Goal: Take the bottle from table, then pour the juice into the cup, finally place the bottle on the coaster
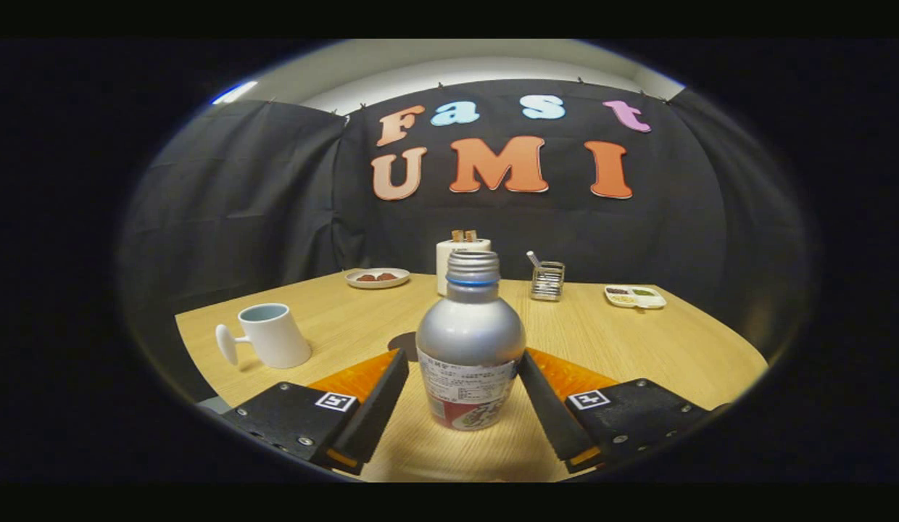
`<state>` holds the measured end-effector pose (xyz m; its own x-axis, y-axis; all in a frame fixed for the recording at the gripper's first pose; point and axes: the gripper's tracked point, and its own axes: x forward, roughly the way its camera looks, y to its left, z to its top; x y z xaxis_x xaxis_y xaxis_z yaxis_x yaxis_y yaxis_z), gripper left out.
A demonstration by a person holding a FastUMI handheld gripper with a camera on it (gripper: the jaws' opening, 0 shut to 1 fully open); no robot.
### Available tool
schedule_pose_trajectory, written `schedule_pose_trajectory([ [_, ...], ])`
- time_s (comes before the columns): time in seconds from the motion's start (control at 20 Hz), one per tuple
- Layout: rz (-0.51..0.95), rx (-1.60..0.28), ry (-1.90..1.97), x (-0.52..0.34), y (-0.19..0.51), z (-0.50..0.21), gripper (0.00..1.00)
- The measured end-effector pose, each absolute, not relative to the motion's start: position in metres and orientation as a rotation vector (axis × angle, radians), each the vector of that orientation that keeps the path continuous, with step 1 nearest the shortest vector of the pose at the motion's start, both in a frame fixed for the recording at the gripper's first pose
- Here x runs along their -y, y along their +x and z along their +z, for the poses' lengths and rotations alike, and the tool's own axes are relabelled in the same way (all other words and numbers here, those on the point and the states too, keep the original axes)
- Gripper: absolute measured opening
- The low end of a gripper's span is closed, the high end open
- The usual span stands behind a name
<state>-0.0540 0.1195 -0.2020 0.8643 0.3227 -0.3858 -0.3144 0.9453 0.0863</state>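
Observation:
A silver bottle (470,341) with a printed label and an uncapped threaded neck stands upright on the wooden table (638,355). It is between the fingers of my gripper (464,355), which is open. The right finger seems to touch the bottle's side, and a thin gap shows at the left finger. A white cup (274,335) with its handle pointing left stands to the left, beyond the left finger. Just behind the bottle on its left lies a dark round coaster (402,340), mostly hidden by the bottle and the left finger.
Along the table's far edge stand a plate with red pieces (378,278), a white cylinder holder (457,257), a wire rack (547,280) and a small white dish (635,296). Black cloth walls close the booth behind.

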Motion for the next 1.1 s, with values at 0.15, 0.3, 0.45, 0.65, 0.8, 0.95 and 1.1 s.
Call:
schedule_pose_trajectory([
  [0.15, 0.331, -0.443, 0.033, -0.121, -0.056, -0.213, 0.85],
  [0.3, 0.322, -0.478, 0.033, -0.122, -0.058, -0.223, 0.85],
  [0.45, 0.312, -0.504, 0.030, -0.122, -0.060, -0.230, 0.85],
  [0.65, 0.324, -0.512, 0.027, -0.127, -0.063, -0.229, 0.79],
  [0.8, 0.333, -0.522, 0.020, -0.132, -0.063, -0.227, 0.78],
  [0.95, 0.345, -0.510, 0.005, -0.140, -0.062, -0.218, 0.78],
  [1.1, 0.356, -0.498, -0.025, -0.148, -0.057, -0.205, 0.78],
])
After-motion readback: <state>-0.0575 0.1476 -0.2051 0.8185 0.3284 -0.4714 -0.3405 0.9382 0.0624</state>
